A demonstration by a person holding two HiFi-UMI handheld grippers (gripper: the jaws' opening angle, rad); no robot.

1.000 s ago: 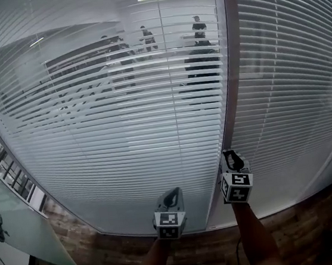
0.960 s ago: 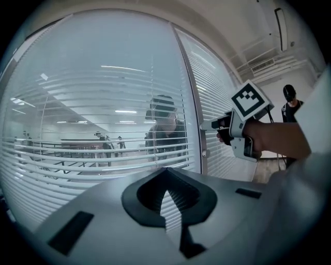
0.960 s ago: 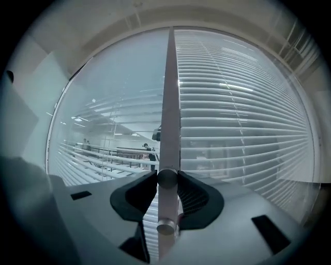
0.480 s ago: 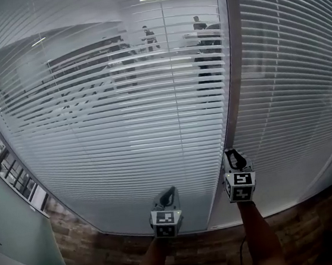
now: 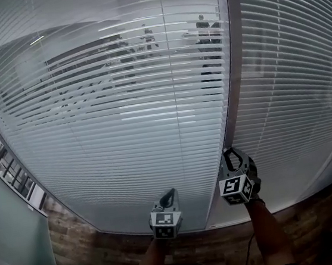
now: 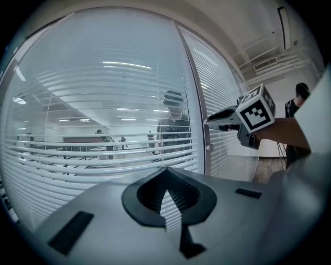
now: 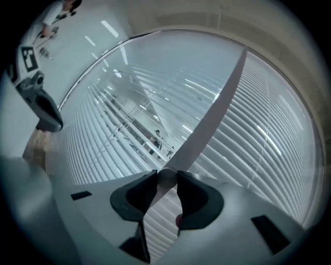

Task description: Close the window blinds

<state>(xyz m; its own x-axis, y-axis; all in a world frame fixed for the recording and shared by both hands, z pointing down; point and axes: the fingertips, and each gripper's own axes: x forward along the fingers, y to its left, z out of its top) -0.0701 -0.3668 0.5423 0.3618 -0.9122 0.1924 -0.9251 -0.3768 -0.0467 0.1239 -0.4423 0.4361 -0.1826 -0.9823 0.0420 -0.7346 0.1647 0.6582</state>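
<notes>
My right tool point(image 5: 230, 156) now sits rolled over on the knob point(image 7: 166, 178), and the left blind's slats point(image 5: 120, 104) look more closed.

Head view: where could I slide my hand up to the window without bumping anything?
Lots of room in front of the left window, left of the post and above the left gripper. More room at the right window, past the right gripper. It is crowded low on the post, where the right gripper's jaws pinch the knob.
</notes>
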